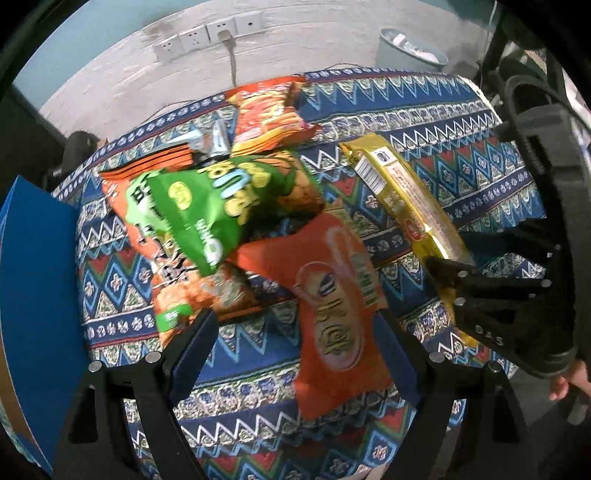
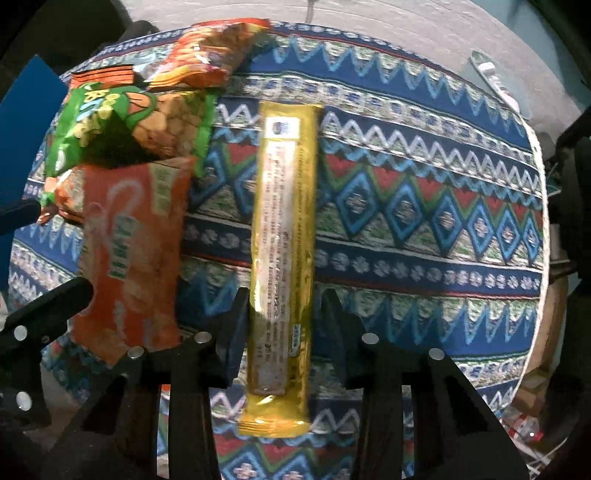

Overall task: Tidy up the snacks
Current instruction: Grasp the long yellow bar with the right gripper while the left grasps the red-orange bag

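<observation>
From the left wrist view, we were looking almost straight down at a round worktop (image 1: 424,110) with a blue patterned cloth over it. The left gripper (image 1: 295,332) had its jaws spread wide, and an orange snack bag (image 1: 332,314) lay between them, reaching close to the right-hand finger, but we couldn't tell if anything touched it. Up and left of that bag was a loose pile: a green bag (image 1: 192,210) lying on top of another orange bag (image 1: 173,284), a small silver packet (image 1: 208,140) behind them, and a red-orange bag (image 1: 266,114) furthest back. A long gold packet (image 1: 406,206) lay on its own to the right, and the right gripper (image 1: 461,280) sat over its near end. A blue box (image 1: 33,280) stood at the left edge, a pale bin (image 1: 410,48) sat on the floor past the worktop, and wall sockets (image 1: 207,35) showed at the top.

From the right wrist view, the gold packet (image 2: 284,240) ran lengthwise straight between our right gripper (image 2: 284,321) fingers. The jaws were narrow around it, one finger just beside each long edge, but a thin gap showed on both sides, so we'd say not pinching. The orange snack bag (image 2: 133,251) lay just left of the packet, with the green bag (image 2: 92,129) behind it. The left gripper's fingertip (image 2: 55,299) poked in at the left edge.
</observation>
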